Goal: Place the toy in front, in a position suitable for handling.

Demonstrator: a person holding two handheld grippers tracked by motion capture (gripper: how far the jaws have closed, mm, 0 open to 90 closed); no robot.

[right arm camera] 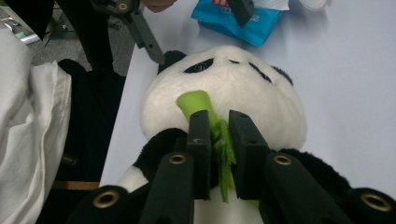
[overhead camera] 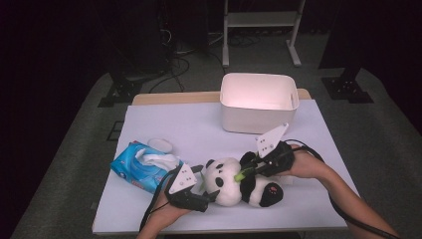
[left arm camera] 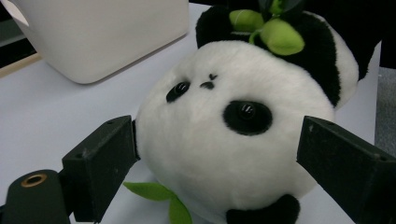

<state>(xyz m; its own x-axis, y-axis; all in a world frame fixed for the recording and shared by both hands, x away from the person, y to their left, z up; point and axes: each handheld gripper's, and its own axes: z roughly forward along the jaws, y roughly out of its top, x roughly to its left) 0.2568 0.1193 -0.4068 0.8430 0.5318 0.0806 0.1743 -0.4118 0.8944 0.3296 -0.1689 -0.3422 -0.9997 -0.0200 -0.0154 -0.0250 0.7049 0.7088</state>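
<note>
A black and white panda plush (overhead camera: 234,181) lies on its back on the white table cover, head toward the left. My left gripper (overhead camera: 208,184) is open, one jaw on each side of the panda's head (left arm camera: 224,149); its left jaw touches the fur. My right gripper (overhead camera: 244,173) comes in from the right over the panda's chest. Its jaws (right arm camera: 219,119) stand narrowly apart, so I read them as open, with the green bamboo shoot (right arm camera: 196,100) and its leaves between them. The same green shoot (left arm camera: 280,35) appears past the head in the left gripper view.
A white plastic bin (overhead camera: 259,102) stands at the back of the table. A blue tissue pack (overhead camera: 142,167) lies left of the panda, with a small white disc (overhead camera: 160,145) behind it. The table's front edge runs close below the panda.
</note>
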